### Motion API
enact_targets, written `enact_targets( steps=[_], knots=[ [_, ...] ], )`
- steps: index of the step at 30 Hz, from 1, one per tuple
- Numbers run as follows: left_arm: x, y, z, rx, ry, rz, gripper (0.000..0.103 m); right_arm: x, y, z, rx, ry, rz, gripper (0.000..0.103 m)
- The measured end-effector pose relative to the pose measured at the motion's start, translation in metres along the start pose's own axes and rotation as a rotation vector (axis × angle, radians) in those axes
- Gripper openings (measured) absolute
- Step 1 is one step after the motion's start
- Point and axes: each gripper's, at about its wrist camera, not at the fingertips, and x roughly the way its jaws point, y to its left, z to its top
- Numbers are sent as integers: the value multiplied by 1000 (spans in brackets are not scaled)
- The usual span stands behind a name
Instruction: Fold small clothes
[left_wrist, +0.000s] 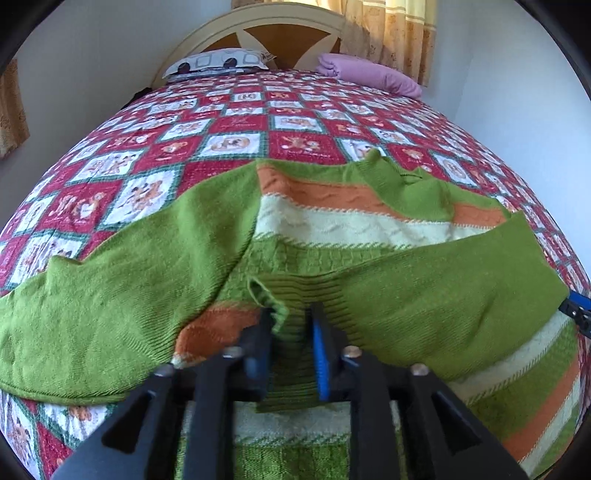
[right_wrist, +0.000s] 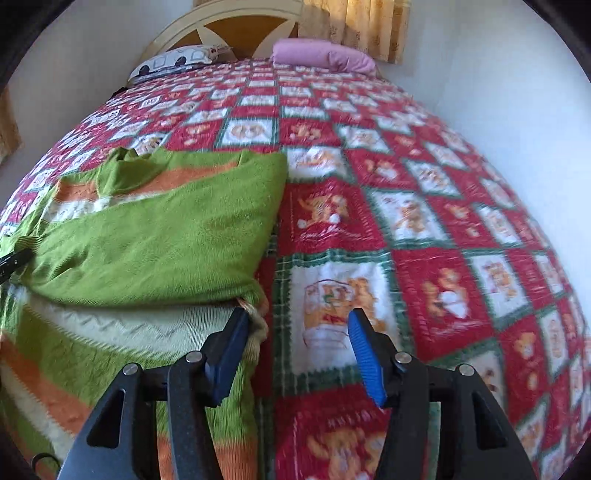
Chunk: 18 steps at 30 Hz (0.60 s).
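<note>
A small green knit sweater (left_wrist: 317, 225) with orange and cream stripes lies on the bed. Both sleeves are folded across its body. My left gripper (left_wrist: 291, 325) is shut on the ribbed green cuff (left_wrist: 295, 291) of the right-hand sleeve, near the sweater's middle. The sweater also shows in the right wrist view (right_wrist: 155, 236), at the left. My right gripper (right_wrist: 297, 321) is open and empty, its left finger (right_wrist: 229, 350) touching the sweater's right edge, its right finger over the quilt.
The bed is covered by a red, white and green patchwork quilt (right_wrist: 424, 229). A printed pillow (left_wrist: 221, 61) and a purple pillow (left_wrist: 369, 74) lie at the headboard. A white wall (right_wrist: 498, 92) runs along the right side. Curtains hang behind.
</note>
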Motion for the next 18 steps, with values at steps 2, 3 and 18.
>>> enact_targets(
  steps=[2, 3, 18],
  knots=[
    [-5, 4, -3, -12, -6, -2, 39, -21, 7, 6, -17, -82, -16, 58],
    [-6, 5, -4, -17, -8, 2, 43, -27, 12, 9, -29, -111, -1, 58],
    [-12, -2, -16, 34, -13, 47, 53, 6, 69, 22, -165, 23, 158, 57]
  ],
)
